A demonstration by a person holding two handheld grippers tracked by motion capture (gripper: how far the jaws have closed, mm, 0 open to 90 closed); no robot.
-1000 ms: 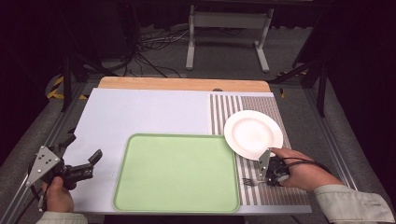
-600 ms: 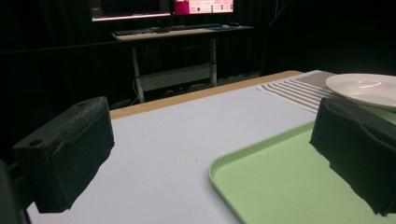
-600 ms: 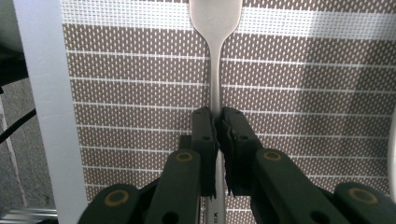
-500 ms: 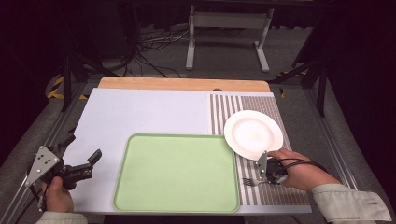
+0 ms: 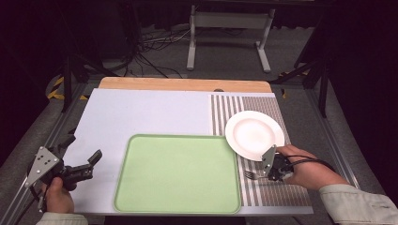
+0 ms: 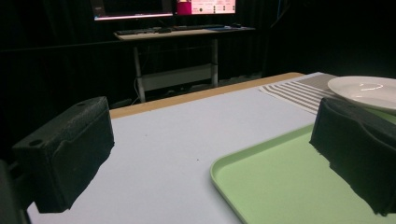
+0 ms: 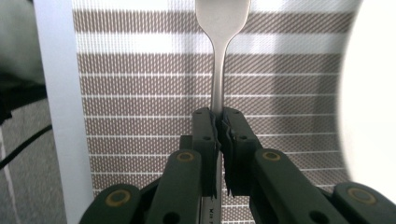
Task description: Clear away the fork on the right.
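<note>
carefully now: right gripper [image 7: 218,122] clamped on the fork [image 7: 219,56] by its handle, low over the striped placemat [image 7: 140,93], just beside the white plate's [image 5: 254,134] near rim and right of the green tray [image 5: 178,173]. probably lifting or placing the fork, so best to keep the grip square on the thin handle, hold the tines level, move slowly and steer clear of the plate edge. no twisting, since a narrow metal handle likely slips between pads. left gripper [image 5: 89,165] parked wide open at the table's [image 5: 141,112] left, holding nothing.
</note>
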